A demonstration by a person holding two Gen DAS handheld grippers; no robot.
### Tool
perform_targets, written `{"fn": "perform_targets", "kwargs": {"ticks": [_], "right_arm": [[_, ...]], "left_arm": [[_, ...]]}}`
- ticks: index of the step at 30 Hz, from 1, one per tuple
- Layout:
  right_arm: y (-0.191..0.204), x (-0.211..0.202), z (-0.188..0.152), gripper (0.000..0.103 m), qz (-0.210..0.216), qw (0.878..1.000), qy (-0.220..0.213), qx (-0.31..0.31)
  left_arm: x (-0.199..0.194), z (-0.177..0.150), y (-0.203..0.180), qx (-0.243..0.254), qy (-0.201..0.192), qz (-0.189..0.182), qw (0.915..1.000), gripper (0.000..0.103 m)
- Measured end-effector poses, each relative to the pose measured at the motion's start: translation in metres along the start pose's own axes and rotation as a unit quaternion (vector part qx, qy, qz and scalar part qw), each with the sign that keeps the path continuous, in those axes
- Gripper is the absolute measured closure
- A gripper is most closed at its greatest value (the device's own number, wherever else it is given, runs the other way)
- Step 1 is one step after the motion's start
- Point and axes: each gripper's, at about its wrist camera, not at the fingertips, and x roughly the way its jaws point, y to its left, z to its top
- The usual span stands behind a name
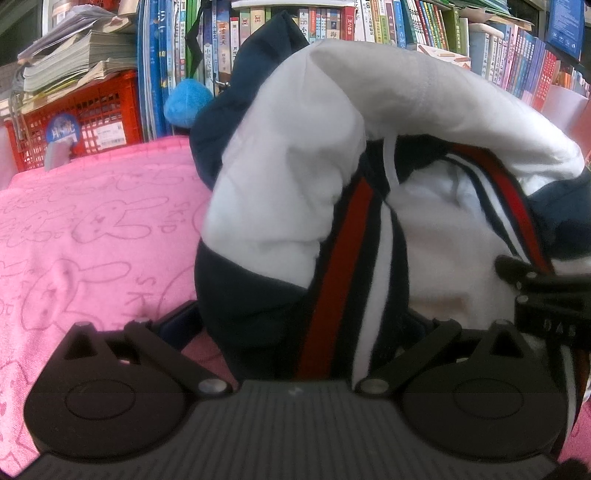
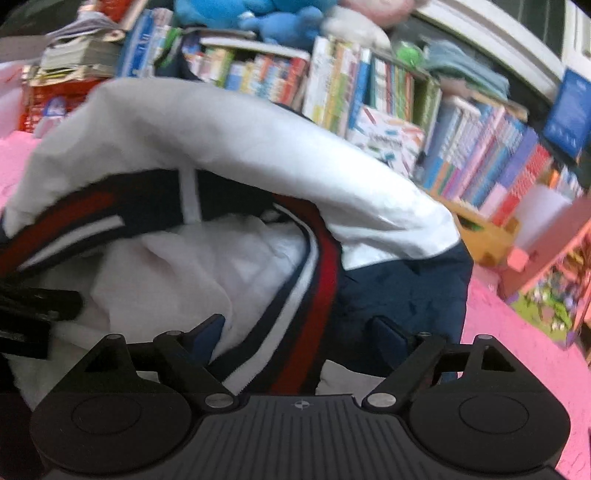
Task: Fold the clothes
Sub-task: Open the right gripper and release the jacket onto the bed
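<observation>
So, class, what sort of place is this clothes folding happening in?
Probably a home bedroom or study: a pink blanket with rabbit drawings covers the surface, crammed bookshelves stand behind it, and blue plush toys sit on top.

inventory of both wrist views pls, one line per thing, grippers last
garment: 1, white and navy with red-and-white striped trim, lifted in front of both cameras
blanket: 1, pink with rabbit outlines, spread under the garment
crate: 1, red, far left, behind the blanket
paper stack: 1, whitish, on top of the crate
books: many, mixed colours, on shelves along the back
plush toys: blue, on top of the books, count unclear
left gripper: 1, black, garment between its fingers, closure hidden
right gripper: 1, black, striped trim between its fingers, closure hidden
</observation>
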Motion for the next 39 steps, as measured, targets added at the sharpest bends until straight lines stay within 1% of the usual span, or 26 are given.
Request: {"fn": "perform_targets", "kwargs": {"ticks": [2, 3, 4, 5, 6, 8, 10, 12, 13, 15, 16, 18, 21, 23, 24, 27, 29, 31, 32, 34, 35, 37, 39], "right_arm": [[-0.004, 0.007, -0.002, 0.018, 0.003, 1.000, 0.010, 0.008], [-0.005, 0.006, 0.000, 0.020, 0.001, 1.000, 0.006, 0.012], [-0.006, 0.005, 0.001, 0.024, -0.001, 1.000, 0.002, 0.016], [-0.007, 0.004, 0.002, 0.035, -0.003, 1.000, -0.002, 0.020], [-0.011, 0.000, 0.003, 0.041, -0.017, 0.999, -0.012, 0.029], [-0.019, -0.010, 0.006, 0.042, -0.045, 0.997, -0.033, 0.047], [-0.032, -0.023, 0.005, 0.046, -0.093, 0.992, -0.055, 0.059], [-0.049, -0.035, 0.002, 0.046, -0.137, 0.985, -0.072, 0.072], [-0.060, -0.041, -0.001, 0.048, -0.160, 0.981, -0.072, 0.086], [-0.080, -0.051, -0.007, 0.048, -0.205, 0.970, -0.073, 0.105], [-0.089, -0.053, -0.010, 0.048, -0.217, 0.968, -0.070, 0.109], [-0.106, -0.058, -0.015, 0.048, -0.202, 0.968, -0.063, 0.134], [-0.104, -0.060, -0.017, 0.048, -0.140, 0.980, -0.064, 0.125], [-0.083, -0.055, -0.013, 0.049, -0.109, 0.988, -0.064, 0.088], [-0.073, -0.051, -0.010, 0.052, -0.092, 0.991, -0.063, 0.071], [-0.042, -0.026, 0.002, 0.054, -0.048, 0.998, -0.036, 0.033], [-0.035, -0.004, 0.006, 0.054, -0.049, 0.998, -0.012, 0.026], [-0.028, 0.018, 0.009, 0.054, -0.050, 0.999, 0.012, 0.019], [-0.024, 0.029, 0.011, 0.052, -0.050, 0.998, 0.024, 0.015], [-0.021, 0.037, 0.010, 0.051, -0.047, 0.998, 0.029, 0.010], [-0.022, 0.037, 0.009, 0.049, -0.032, 0.999, 0.026, 0.011], [-0.022, 0.037, 0.009, 0.048, -0.002, 1.000, 0.020, 0.013], [-0.031, 0.034, 0.008, 0.036, -0.013, 0.999, 0.017, 0.027]], "left_arm": [[0.000, 0.000, 0.000, 0.000, 0.000, 0.001, 1.0000, 0.000], [0.000, 0.000, 0.000, -0.001, 0.000, 0.001, 1.0000, 0.000], [0.000, 0.000, 0.000, -0.001, 0.000, 0.002, 1.0000, 0.000], [0.000, 0.000, 0.000, -0.001, 0.000, 0.002, 1.0000, 0.000], [0.000, 0.000, 0.000, -0.001, 0.000, 0.003, 1.0000, 0.000], [0.000, 0.000, 0.000, -0.001, 0.000, 0.003, 1.0000, 0.000], [0.000, 0.000, 0.000, -0.002, -0.001, 0.003, 1.0000, 0.000], [0.000, 0.000, 0.000, -0.002, -0.001, 0.004, 1.0000, 0.000], [0.000, 0.000, 0.000, -0.002, -0.001, 0.005, 1.0000, 0.000], [0.000, 0.000, 0.000, -0.003, -0.001, 0.005, 1.0000, 0.000], [0.000, 0.000, 0.000, -0.003, -0.001, 0.006, 1.0000, 0.000], [0.001, 0.000, 0.000, -0.004, -0.001, 0.007, 1.0000, 0.000], [0.000, 0.000, 0.000, -0.005, -0.002, 0.007, 1.0000, 0.000], [-0.001, -0.001, 0.002, -0.008, -0.004, 0.007, 0.9999, 0.000], [-0.002, -0.002, 0.003, -0.010, -0.005, 0.007, 0.9999, 0.000], [-0.009, -0.007, 0.006, -0.006, -0.008, 0.011, 0.9999, 0.000], [-0.013, -0.010, 0.009, -0.004, -0.009, 0.011, 0.9999, 0.000], [-0.014, -0.011, 0.018, -0.013, -0.009, 0.009, 0.9998, 0.000], [-0.014, -0.012, 0.021, -0.017, -0.009, 0.007, 0.9998, 0.000], [-0.013, -0.011, 0.020, -0.016, -0.008, 0.011, 0.9998, 0.000], [-0.012, -0.010, 0.018, -0.012, -0.008, 0.014, 0.9998, 0.000], [-0.010, -0.010, 0.013, -0.005, -0.007, 0.020, 0.9998, 0.000], [-0.009, -0.009, 0.014, -0.008, -0.006, 0.018, 0.9998, 0.000]]}}
